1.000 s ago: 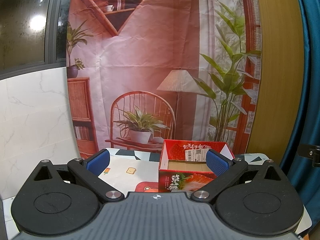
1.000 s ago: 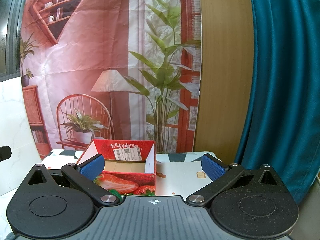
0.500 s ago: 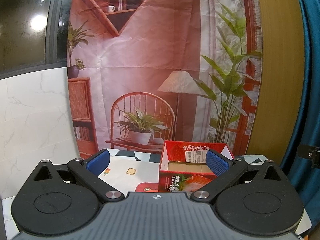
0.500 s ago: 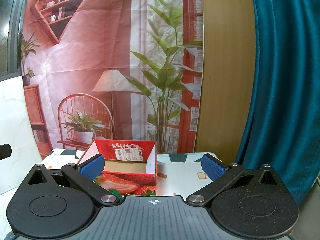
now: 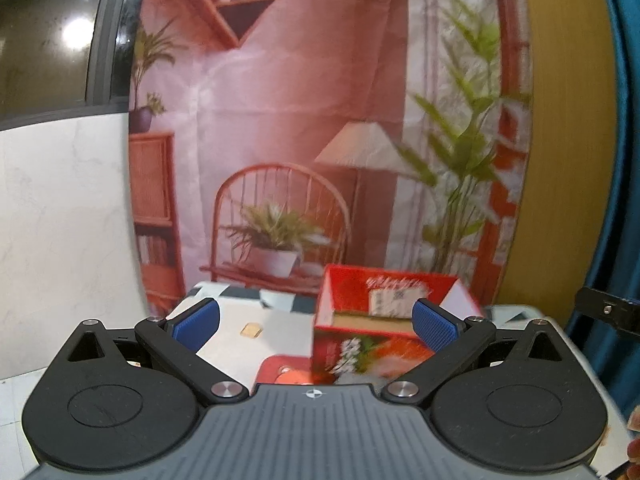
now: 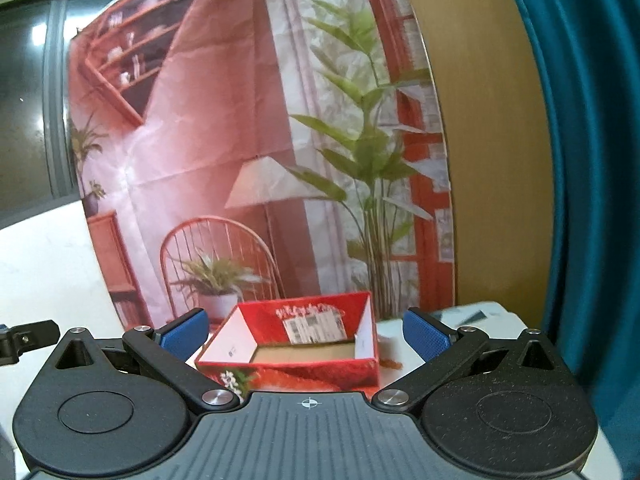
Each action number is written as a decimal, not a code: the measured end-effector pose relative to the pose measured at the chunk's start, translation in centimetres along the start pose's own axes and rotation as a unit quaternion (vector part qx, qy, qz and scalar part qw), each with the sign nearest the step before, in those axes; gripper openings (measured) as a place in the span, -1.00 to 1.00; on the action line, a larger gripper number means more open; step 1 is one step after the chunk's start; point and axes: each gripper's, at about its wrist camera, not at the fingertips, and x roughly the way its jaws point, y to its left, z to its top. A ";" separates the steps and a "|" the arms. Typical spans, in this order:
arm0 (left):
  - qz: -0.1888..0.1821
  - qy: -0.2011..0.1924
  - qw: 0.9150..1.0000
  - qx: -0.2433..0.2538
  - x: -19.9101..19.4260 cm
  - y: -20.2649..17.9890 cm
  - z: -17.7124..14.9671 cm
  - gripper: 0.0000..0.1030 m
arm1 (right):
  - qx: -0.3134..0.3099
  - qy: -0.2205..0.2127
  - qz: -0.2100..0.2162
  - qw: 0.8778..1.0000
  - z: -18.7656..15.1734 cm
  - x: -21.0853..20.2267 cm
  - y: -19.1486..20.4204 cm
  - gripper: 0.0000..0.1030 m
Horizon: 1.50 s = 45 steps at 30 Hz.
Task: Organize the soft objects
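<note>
Box (image 6: 288, 360) on table (image 5: 236, 320), backdrop (image 6: 224, 160) behind, curtain (image 6: 580, 160) to right

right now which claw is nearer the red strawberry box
Hard to call; the right looks slightly nearer. The right claw faces the red strawberry box squarely between its open fingers. The left claw has it off toward its right finger.

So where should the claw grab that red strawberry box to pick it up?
Probably the near wall of the red strawberry box. The box sits upright with its top open and looks empty, so the open right claw, already facing it, could come down from above, one finger inside and one outside. The thin cardboard rim suits a pinch better than the wide body.
</note>
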 end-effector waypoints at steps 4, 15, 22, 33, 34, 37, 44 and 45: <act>0.018 0.024 1.000 0.010 3.2 0.5 -2.6 1.00 | 0.004 0.031 -0.005 0.999 -2.9 3.0 -0.6 0.99; 0.025 0.094 0.995 -0.024 7.9 4.9 -7.7 1.00 | -0.032 0.108 0.027 0.993 -10.7 7.8 -0.1 0.99; -0.014 0.116 0.992 -0.044 8.8 5.2 -9.7 1.00 | -0.051 0.126 -0.005 0.991 -14.0 8.1 0.1 0.99; -0.061 0.164 0.985 -0.010 10.7 2.9 -13.1 0.85 | -0.068 0.167 0.020 0.983 -17.0 8.5 0.5 0.64; -0.065 0.170 0.983 -0.006 11.0 2.6 -13.5 0.79 | -0.068 0.170 0.021 0.983 -17.1 8.7 0.5 0.63; -0.079 0.190 0.979 -0.013 11.8 2.4 -14.2 0.66 | -0.067 0.177 0.026 0.982 -17.6 9.0 0.4 0.56; -0.113 0.218 0.969 -0.013 13.0 2.0 -15.8 0.12 | -0.084 0.194 0.053 0.976 -19.0 9.7 0.8 0.28; -0.120 0.222 0.967 -0.019 13.1 2.1 -15.8 0.07 | -0.087 0.199 0.057 0.975 -19.1 9.9 0.9 0.25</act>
